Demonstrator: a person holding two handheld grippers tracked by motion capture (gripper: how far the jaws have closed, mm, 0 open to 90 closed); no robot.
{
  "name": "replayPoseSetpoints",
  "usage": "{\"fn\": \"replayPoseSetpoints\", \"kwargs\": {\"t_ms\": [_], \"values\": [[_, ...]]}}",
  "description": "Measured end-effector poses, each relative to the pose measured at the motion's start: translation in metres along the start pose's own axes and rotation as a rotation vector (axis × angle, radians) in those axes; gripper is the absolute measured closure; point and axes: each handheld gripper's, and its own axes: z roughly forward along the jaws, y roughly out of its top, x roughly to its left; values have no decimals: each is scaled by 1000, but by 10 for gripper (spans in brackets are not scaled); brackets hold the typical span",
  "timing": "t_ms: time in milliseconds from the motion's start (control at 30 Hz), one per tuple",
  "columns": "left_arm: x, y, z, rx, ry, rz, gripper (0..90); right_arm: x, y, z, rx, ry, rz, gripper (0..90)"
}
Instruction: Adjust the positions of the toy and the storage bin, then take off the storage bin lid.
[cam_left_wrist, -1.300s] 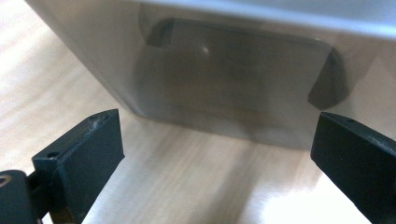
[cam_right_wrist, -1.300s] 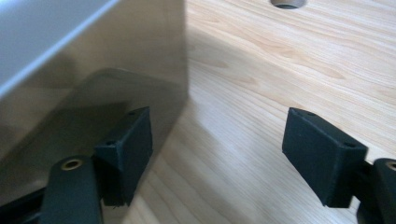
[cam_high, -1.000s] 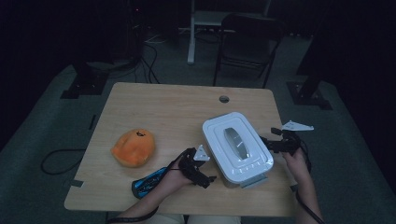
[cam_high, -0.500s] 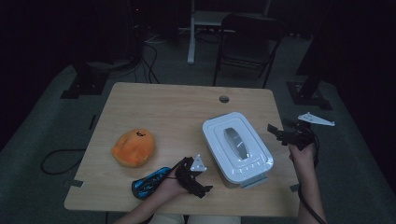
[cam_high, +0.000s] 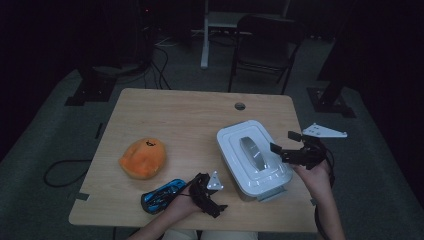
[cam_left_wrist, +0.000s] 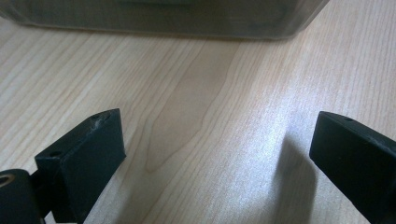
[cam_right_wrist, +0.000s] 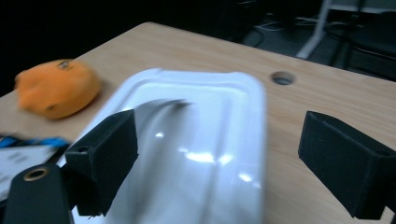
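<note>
A white lidded box (cam_high: 252, 162) with a grey handle (cam_high: 251, 151) on its lid stands at the table's right front. My right gripper (cam_high: 283, 141) hovers open just above the box's right edge and points left over the lid (cam_right_wrist: 201, 140). Its jaws have just been opening, and nothing is between them (cam_right_wrist: 219, 154). Low over the wood at the box's front left corner, my left gripper (cam_high: 212, 196) is open and holds nothing (cam_left_wrist: 217, 158). It faces the box's side wall (cam_left_wrist: 154, 18).
An orange plush toy (cam_high: 143, 157) lies on the table's left (cam_right_wrist: 58, 88). A blue toy car (cam_high: 161, 196) sits by the left hand near the front edge. The table (cam_high: 190, 120) has a cable hole (cam_high: 240, 106) at the back. A chair (cam_high: 265, 40) stands behind.
My right gripper has risen from the box's right side to above its edge. My left gripper has drawn back a little from the box towards the table's front.
</note>
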Motion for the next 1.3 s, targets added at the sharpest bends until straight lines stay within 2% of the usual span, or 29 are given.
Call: {"fn": "replayPoseSetpoints", "kwargs": {"t_ms": [133, 233, 400, 533, 700, 867, 1067, 1300], "values": [[-1, -1, 1, -3, 13, 7, 39, 19, -1, -1, 14, 22, -20, 134], [0, -2, 1, -12, 13, 7, 38, 33, -5, -1, 27, 6, -28, 143], [0, -4, 2, -40, 24, -4, 35, 45, -11, 2, 66, -18, -31, 208], [0, -5, 3, -52, 32, -7, 34, 47, -16, 9, 105, -39, -20, 249], [-1, -5, 3, -52, 37, -11, 34, 50, -21, 17, 125, -14, -8, 259], [-1, -5, 3, -53, 37, -12, 34, 57, -24, 23, 144, -13, -29, 293], [-1, -5, 3, -53, 37, -12, 34, 60, -26, 29, 161, -29, -46, 342], [-1, -5, 3, -53, 37, -12, 34, 63, -26, 31, 168, -26, -53, 416]]}}
